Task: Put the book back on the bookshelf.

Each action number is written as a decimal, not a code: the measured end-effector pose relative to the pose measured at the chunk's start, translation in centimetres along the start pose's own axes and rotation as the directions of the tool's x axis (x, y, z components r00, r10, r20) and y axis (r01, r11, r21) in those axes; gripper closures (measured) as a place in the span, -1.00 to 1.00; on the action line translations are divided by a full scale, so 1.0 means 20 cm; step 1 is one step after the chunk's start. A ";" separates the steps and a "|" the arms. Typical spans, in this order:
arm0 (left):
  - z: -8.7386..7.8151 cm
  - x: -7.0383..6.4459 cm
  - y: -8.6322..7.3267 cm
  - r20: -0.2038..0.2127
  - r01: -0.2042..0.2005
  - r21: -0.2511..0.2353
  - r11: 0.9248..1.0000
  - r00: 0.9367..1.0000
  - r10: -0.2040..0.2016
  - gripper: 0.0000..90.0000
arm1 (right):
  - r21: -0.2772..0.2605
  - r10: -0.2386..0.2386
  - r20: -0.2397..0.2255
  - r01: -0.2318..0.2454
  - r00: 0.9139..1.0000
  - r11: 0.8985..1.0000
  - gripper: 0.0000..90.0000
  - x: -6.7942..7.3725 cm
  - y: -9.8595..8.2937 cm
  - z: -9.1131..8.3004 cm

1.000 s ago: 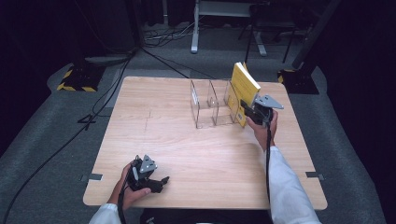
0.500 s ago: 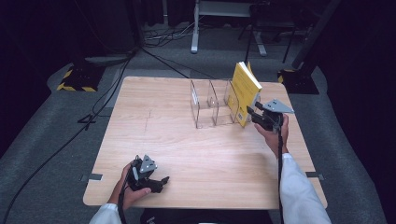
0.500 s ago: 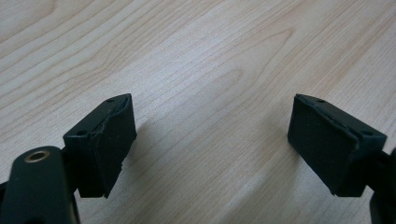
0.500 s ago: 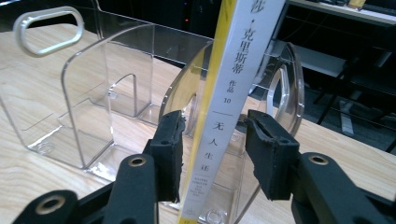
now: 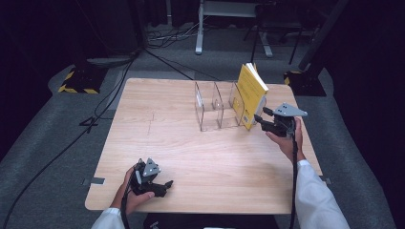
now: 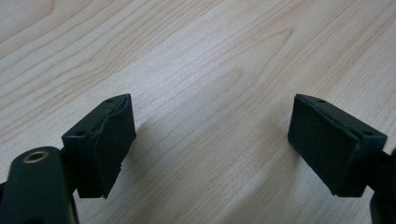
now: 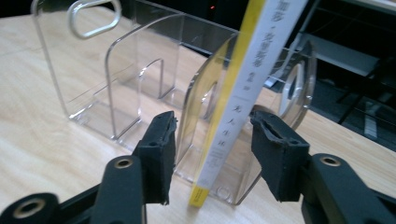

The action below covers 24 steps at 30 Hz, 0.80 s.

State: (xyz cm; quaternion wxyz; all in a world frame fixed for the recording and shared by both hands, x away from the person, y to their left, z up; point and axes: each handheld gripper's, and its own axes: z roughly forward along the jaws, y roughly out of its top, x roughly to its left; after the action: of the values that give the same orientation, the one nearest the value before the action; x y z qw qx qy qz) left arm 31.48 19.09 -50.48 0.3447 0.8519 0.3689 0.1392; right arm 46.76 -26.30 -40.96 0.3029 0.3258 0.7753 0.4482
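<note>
A yellow book (image 5: 250, 91) stands tilted in the right-hand slot of a clear acrylic rack (image 5: 212, 107) at the table's back right. In the right gripper view its white-and-yellow spine (image 7: 243, 93) leans to the right against a clear divider (image 7: 116, 74). My right gripper (image 5: 261, 119) is open at the book's near lower edge. Its jaws sit on either side of the spine with gaps on both sides (image 7: 213, 125). My left gripper (image 5: 162, 185) rests low near the table's front left edge, open, with only bare wood between its pads (image 6: 210, 126).
The wooden table (image 5: 157, 129) has bare room across its left half and middle. The rack's two left slots hold nothing. Cables (image 5: 95, 114) run over the grey floor to the left, and dark equipment stands beyond the far edge.
My right gripper has drawn back a little toward the person and down from the book. The book stays leaning in the rack. The left gripper has not moved.
</note>
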 end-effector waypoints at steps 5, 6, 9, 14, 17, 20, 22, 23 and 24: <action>0.00 0.00 0.00 0.000 0.000 0.000 1.000 1.000 0.000 -0.65 | 0.027 -0.011 -0.032 0.012 0.999 1.000 0.02 0.01 0.00 -0.03; 0.00 0.00 0.00 0.000 0.000 0.000 1.000 1.000 0.000 -0.65 | 0.037 -0.012 -0.034 0.013 0.999 0.999 0.00 0.01 0.00 -0.04; 0.00 0.00 0.00 0.001 -0.002 0.000 1.000 1.000 0.002 -0.65 | 0.056 -0.012 -0.040 0.014 0.999 0.998 -0.02 0.01 0.00 -0.06; 0.00 0.00 0.00 0.005 -0.004 -0.001 1.000 1.000 0.004 -0.65 | 0.093 -0.028 -0.063 0.034 0.998 0.995 -0.08 0.01 -0.01 -0.09; 0.00 0.00 0.00 0.005 -0.004 -0.001 1.000 1.000 0.004 -0.66 | 0.116 -0.046 -0.078 0.055 0.996 0.992 -0.09 0.02 -0.03 -0.11; 0.00 0.00 0.00 0.005 -0.003 -0.001 1.000 1.000 0.003 -0.66 | 0.123 -0.050 -0.086 0.061 0.995 0.991 -0.11 0.03 -0.04 -0.13; 0.00 0.00 0.00 0.005 -0.004 -0.001 1.000 1.000 0.004 -0.66 | 0.133 -0.055 -0.094 0.067 0.994 0.989 -0.13 0.04 -0.06 -0.14; 0.00 0.00 0.00 0.005 -0.004 -0.001 1.000 1.000 0.004 -0.66 | 0.137 -0.058 -0.098 0.071 0.994 0.988 -0.14 0.04 -0.06 -0.15; 0.00 0.00 0.00 0.005 -0.004 -0.001 1.000 1.000 0.004 -0.66 | 0.140 -0.059 -0.102 0.073 0.993 0.987 -0.14 0.04 -0.07 -0.16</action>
State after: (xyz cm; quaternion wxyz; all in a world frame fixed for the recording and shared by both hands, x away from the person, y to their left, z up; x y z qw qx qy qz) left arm 31.54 19.11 -50.49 0.3457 0.8528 0.3664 0.1378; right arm 43.48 -27.73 -41.01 0.2554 0.2986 0.8298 0.3963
